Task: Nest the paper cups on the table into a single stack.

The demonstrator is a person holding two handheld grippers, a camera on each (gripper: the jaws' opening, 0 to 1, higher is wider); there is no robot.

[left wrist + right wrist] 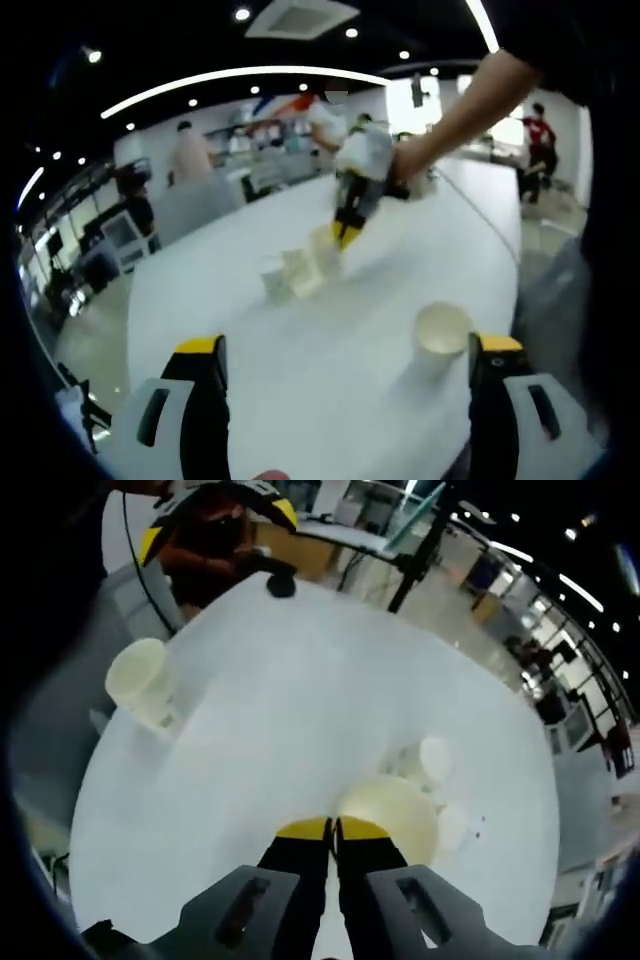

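**Right gripper pinching a cup rim; left gripper spread wide**

In the left gripper view, my left gripper (347, 362) has its jaws set wide apart with nothing between them. A single paper cup (443, 329) stands upright on the white table (300, 400), just ahead of my right-hand jaw tip and slightly inside it. Farther ahead, beyond both jaw tips, the right gripper (345, 232) reaches down in a person's hand (405, 165) among a cluster of cups (300, 272).

In the right gripper view, my jaws are drawn nearly together, closed on the near rim of a grasped cup (390, 815) whose open mouth faces the camera. Two more cups (432, 760) lie just beyond it, to the right of the tips. The lone cup appears well off to the left of the tips.
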